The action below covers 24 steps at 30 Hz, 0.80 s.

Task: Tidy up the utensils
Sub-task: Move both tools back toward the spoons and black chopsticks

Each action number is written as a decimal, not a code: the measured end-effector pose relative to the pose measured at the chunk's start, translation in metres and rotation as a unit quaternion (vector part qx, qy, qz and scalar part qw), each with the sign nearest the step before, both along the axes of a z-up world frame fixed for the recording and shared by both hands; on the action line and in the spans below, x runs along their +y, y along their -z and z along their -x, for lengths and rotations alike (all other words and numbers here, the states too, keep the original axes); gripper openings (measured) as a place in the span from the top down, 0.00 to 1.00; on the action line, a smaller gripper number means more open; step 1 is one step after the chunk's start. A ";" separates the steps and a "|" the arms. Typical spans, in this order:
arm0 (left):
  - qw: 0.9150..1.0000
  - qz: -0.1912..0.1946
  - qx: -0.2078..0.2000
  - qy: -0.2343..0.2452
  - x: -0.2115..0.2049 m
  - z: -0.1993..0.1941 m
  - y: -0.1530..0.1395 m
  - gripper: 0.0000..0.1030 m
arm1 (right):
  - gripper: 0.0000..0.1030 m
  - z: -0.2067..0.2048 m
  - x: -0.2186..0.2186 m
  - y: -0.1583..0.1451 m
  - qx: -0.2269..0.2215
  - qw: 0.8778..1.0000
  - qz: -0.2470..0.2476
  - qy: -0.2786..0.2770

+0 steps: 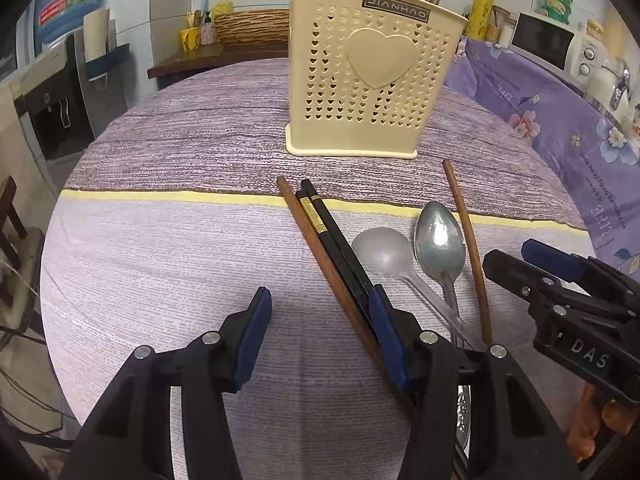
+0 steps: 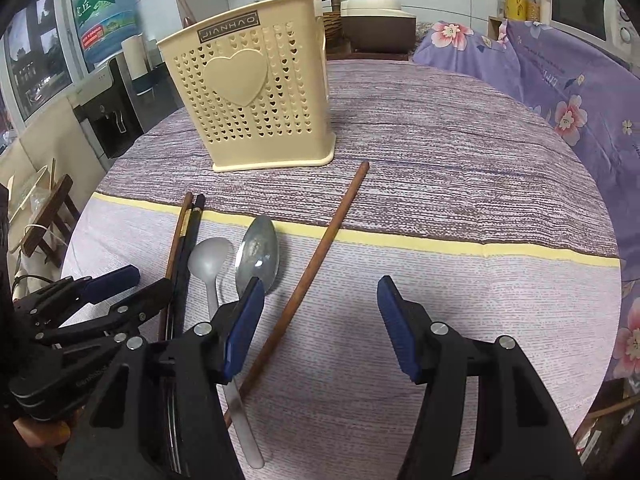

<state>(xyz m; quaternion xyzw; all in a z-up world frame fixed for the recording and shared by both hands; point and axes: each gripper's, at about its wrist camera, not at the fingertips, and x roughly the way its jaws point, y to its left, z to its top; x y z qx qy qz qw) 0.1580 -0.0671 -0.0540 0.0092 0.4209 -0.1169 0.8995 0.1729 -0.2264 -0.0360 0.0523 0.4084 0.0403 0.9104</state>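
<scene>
A cream perforated utensil holder (image 1: 360, 76) (image 2: 256, 100) stands upright at the table's middle, with brown chopsticks sticking out of its top. On the cloth in front lie a brown chopstick (image 1: 320, 264), a pair of black chopsticks (image 1: 336, 236) (image 2: 186, 248), a matte grey spoon (image 1: 382, 254) (image 2: 210, 260), a shiny metal spoon (image 1: 438, 240) (image 2: 256, 254) and a separate brown chopstick (image 1: 466, 240) (image 2: 320, 256). My left gripper (image 1: 320, 336) is open and empty, left of the chopsticks. My right gripper (image 2: 320, 328) is open and empty, over the lone chopstick's right side.
The round table has a purple striped cloth (image 1: 180, 240) with a yellow band. A floral purple cloth (image 1: 560, 108) covers the counter at right, with a microwave (image 1: 548, 44). A water dispenser (image 1: 60, 92) stands at left. A slotted utensil (image 1: 464, 420) lies at the near edge.
</scene>
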 end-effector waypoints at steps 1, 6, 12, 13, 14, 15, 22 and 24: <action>1.000 -0.010 -0.003 0.000 -0.002 0.000 0.000 0.48 | 0.42 0.000 0.001 0.000 0.000 1.000 0.001 -0.001; 1.000 -0.019 -0.003 -0.001 0.009 0.002 -0.001 0.48 | 0.42 0.001 0.003 -0.001 -0.001 1.000 0.017 0.003; 0.999 0.011 0.010 -0.040 0.043 -0.001 -0.003 0.49 | 0.42 -0.004 -0.007 0.000 0.008 1.000 0.016 0.022; 0.999 0.015 0.009 -0.043 0.045 -0.002 -0.004 0.49 | 0.42 -0.005 -0.006 0.000 0.008 1.000 0.015 0.021; 0.999 0.014 0.006 -0.044 0.045 -0.002 -0.006 0.49 | 0.42 -0.006 -0.004 -0.002 0.007 1.000 0.015 0.016; 0.999 0.012 0.003 -0.044 0.044 -0.003 -0.007 0.49 | 0.42 -0.007 -0.001 -0.003 0.005 1.000 0.015 0.012; 0.999 0.020 -0.002 -0.046 0.043 -0.006 -0.010 0.49 | 0.52 0.002 0.043 -0.014 -0.011 0.994 0.001 -0.111; 0.998 0.022 0.002 -0.051 0.048 -0.006 -0.008 0.49 | 0.65 0.002 0.058 -0.013 -0.003 0.989 0.004 -0.147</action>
